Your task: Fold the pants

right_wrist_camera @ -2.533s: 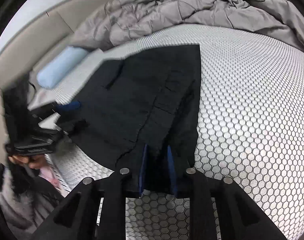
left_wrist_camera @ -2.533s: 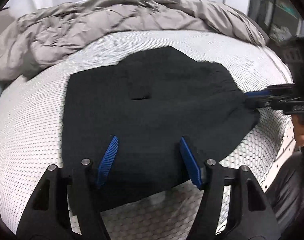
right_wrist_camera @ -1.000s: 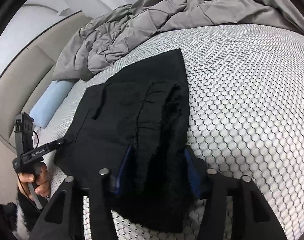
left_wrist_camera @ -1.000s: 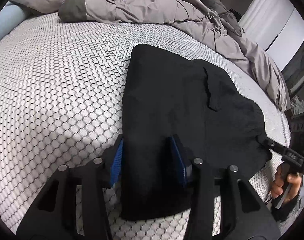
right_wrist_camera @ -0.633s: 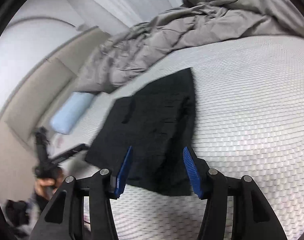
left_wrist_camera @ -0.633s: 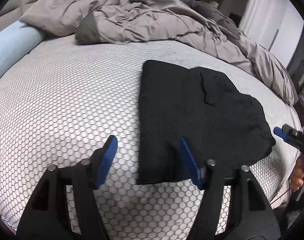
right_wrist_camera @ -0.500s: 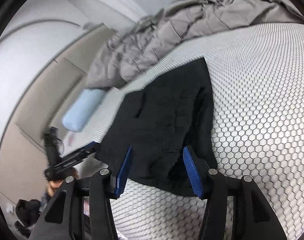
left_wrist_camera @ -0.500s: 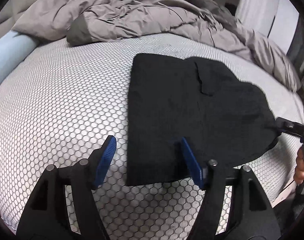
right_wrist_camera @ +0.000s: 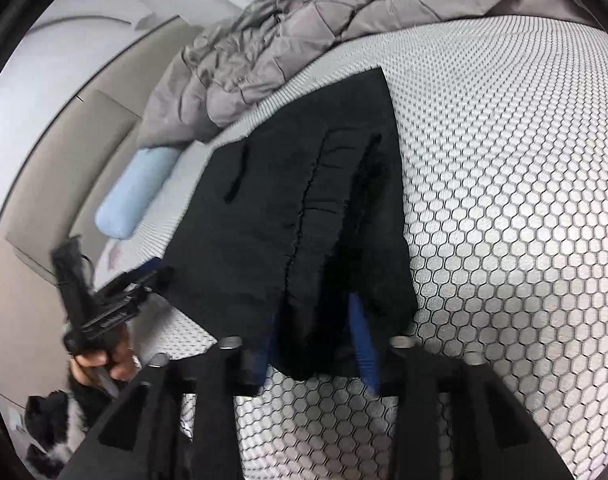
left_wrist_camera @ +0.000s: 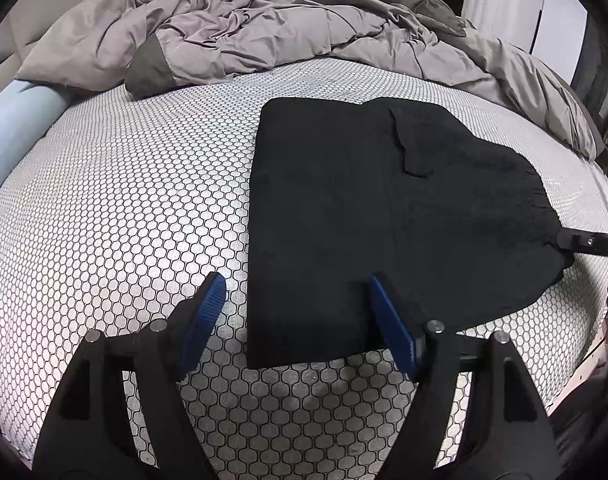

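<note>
Left wrist view shows you most of what matters: the black pants [left_wrist_camera: 364, 208] lie flat on the honeycomb-patterned bed [left_wrist_camera: 123, 208], already folded into a compact, several-layered shape with one straight edge on the left and a rounded, gathered edge on the right. Your left claw [left_wrist_camera: 295, 320] hovers over the near corner of that bundle with its jaws opening; the left blue pad sits over bare bed and the right pad over the cloth, and neither presses on anything, so it has let go. Your right claw [right_wrist_camera: 316, 344] is another matter: in the right wrist view a thick bunch of the pants' [right_wrist_camera: 304, 208] near end sits between its blue pads, which seem to pinch it from both sides, so read it as grasping the pants at the gathered end. The crumpled grey duvet [left_wrist_camera: 263, 28] and the light blue bolster [left_wrist_camera: 15, 120] lie well apart from the work, at the far side and the head of the bed. By my judgement you are late in the task: the lengthwise fold and at least one crosswise fold look done, and the stack lies fairly neat. What is left, as far as can be told, is to set down or tuck the bunched end your right claw holds, smooth the ridge of folds running up the middle, and release.
</note>
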The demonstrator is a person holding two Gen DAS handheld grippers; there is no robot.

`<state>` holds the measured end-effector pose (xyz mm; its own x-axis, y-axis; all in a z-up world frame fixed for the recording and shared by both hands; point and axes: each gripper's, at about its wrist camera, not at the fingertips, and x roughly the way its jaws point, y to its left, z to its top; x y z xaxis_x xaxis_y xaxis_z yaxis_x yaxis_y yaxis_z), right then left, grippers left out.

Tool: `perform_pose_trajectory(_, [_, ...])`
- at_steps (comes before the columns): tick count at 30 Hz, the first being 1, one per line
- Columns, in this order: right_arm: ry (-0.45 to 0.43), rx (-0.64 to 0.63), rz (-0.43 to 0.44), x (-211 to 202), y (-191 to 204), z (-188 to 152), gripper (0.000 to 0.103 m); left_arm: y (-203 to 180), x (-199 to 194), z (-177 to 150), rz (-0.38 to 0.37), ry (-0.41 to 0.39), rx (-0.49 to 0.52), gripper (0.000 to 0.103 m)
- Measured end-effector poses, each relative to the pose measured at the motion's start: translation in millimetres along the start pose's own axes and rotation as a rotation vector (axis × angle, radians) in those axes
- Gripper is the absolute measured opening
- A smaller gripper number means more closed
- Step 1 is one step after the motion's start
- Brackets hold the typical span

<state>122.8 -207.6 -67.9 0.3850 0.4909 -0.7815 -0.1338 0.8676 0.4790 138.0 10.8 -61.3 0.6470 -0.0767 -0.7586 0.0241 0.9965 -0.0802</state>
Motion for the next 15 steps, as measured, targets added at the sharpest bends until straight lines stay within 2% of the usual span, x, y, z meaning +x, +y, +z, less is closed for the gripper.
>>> perform_pose_trajectory(3, [0.016, 0.019, 0.062, 11, -5, 2, 0.054, -2, 4, 2, 0.004, 0.004, 0.008, 0.072])
perform_pose_trajectory(5, [0.015, 0.039, 0.055, 26, -6, 7, 0.053, -3, 5, 3, 0.006, 0.003, 0.008, 0.072])
perform_pose_trajectory(7, [-0.032, -0.013, -0.013, 26, 4, 11, 0.036, -2, 4, 4, 0.001, -0.002, 0.003, 0.072])
perform_pose_trajectory(8, [-0.060, -0.048, -0.020, 20, 11, 12, 0.023, -2, 3, 5, 0.003, -0.004, 0.002, 0.072])
perform_pose_trajectory(9, [-0.099, -0.088, -0.023, 13, 22, 14, 0.018, -2, 1, 4, 0.002, -0.009, 0.005, 0.072])
perform_pose_trajectory(11, [-0.157, -0.152, -0.034, -2, 37, 16, 0.017, -3, 0, 3, -0.002, -0.013, 0.011, 0.073])
perform_pose_trajectory(13, [-0.129, -0.141, -0.095, 6, 29, 21, 0.018, -4, 4, 2, -0.004, -0.004, 0.013, 0.075])
perform_pose_trajectory(15, [-0.069, -0.095, -0.162, 27, 12, 22, 0.026, -3, 6, 2, -0.004, 0.004, 0.013, 0.075])
